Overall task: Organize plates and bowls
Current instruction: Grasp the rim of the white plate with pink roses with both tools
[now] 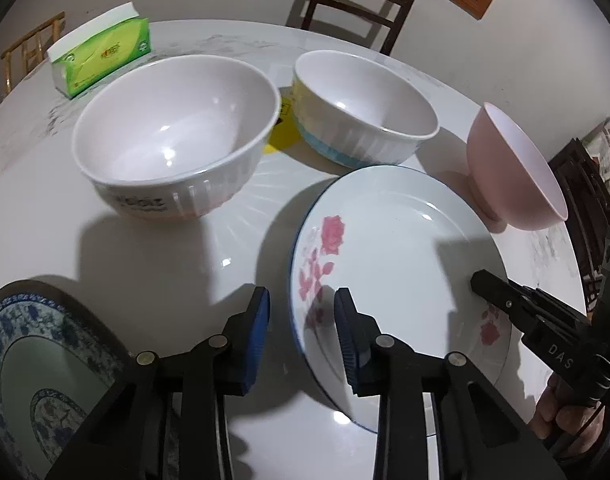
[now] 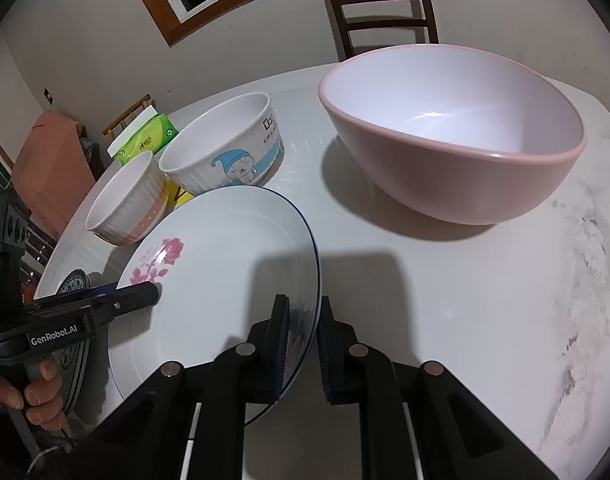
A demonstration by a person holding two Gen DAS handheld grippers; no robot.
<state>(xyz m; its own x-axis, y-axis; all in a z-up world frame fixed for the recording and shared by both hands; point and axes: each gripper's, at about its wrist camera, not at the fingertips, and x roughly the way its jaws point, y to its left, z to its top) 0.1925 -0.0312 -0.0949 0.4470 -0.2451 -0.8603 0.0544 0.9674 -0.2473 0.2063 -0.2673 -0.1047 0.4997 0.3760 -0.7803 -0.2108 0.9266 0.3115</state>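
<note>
My right gripper (image 2: pixel 303 344) is clamped on the right rim of the rose plate (image 2: pixel 225 264), 1 pad on top and 1 under the edge. My left gripper (image 1: pixel 303 336) straddles the opposite rim of the same plate (image 1: pixel 389 264), jaws narrow, with a gap showing beside the pads (image 1: pixel 345 332); from my left wrist view I judge it not gripping yet.

The plate sits near the front edge of the table (image 2: pixel 445 280), between my 2 tools, near side tilted up off the top. So the axis that matters runs rim to rim across the plate, left tool to right tool. Right hand has it; left needs to finish closing before a 2-handed lift.

Blue patterned plate (image 1: pixel 37 368) lies at the front left edge, just beside my left tool. That looks like the stack target, and the left hand is nearer.

Right wrist view gives the pinch on the rim, which the left view only shows as a finger lying over the plate. Left view shows the blue plate properly and 2 ribbed bowls (image 1: pixel 177 136) mid-table; pink bowl (image 2: pixel 453 136) sits toward the right edge, well clear.
</note>
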